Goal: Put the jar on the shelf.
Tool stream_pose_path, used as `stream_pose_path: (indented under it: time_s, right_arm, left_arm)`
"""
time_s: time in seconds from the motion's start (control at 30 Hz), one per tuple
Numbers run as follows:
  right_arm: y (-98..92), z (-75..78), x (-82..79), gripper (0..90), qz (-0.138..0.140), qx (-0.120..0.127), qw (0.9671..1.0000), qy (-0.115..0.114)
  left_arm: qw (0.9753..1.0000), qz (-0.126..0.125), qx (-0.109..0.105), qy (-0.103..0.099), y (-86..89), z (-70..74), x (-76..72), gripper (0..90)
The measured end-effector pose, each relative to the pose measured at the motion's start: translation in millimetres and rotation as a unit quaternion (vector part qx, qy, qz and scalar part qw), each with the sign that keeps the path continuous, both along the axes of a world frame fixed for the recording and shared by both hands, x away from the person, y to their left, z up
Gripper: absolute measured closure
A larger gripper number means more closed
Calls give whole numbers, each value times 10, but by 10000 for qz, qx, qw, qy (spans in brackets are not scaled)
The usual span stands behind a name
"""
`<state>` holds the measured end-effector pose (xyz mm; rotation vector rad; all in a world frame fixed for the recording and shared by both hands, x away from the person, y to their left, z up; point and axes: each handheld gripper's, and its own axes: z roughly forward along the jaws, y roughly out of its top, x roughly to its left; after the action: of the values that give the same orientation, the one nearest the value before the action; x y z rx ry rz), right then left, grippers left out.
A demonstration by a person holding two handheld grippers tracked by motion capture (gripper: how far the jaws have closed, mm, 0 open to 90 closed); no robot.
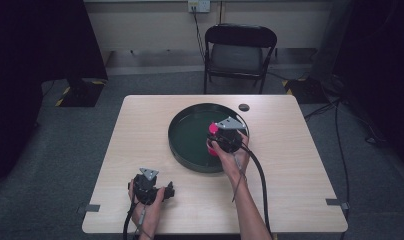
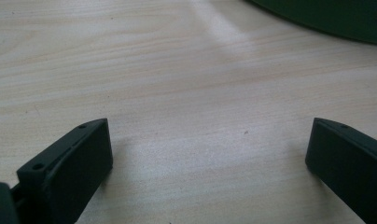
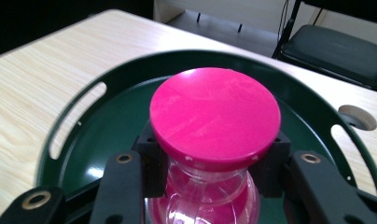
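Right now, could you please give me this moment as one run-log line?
right gripper: shut on pink hourglass, over green tray | left gripper: open, low over table

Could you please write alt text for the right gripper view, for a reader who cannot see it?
The right gripper clamps a clear jar just under its pink lid, above a round dark green tray on a pale wooden table. A black folding chair stands beyond the table.

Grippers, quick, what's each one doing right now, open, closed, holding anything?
Left gripper: open, jaws wide apart over bare table, holding nothing.
Right gripper: closed on the pink-lidded hourglass, over the green tray.
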<state>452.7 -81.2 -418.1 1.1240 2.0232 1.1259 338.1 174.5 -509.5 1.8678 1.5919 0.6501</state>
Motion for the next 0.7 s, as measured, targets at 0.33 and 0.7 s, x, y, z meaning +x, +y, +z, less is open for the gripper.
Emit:
stream_pose_path:
  time_s: [0.33, 0.7]
  right_arm:
    - [17, -233, 120, 550, 26, 104, 9998, 177]
    - [-41, -311, 126, 548, 37, 235, 9995, 218]
  left_arm:
    - [10000, 1, 0, -1, 0, 0, 0, 0]
    - [10000, 1, 0, -1, 0, 0, 0, 0]
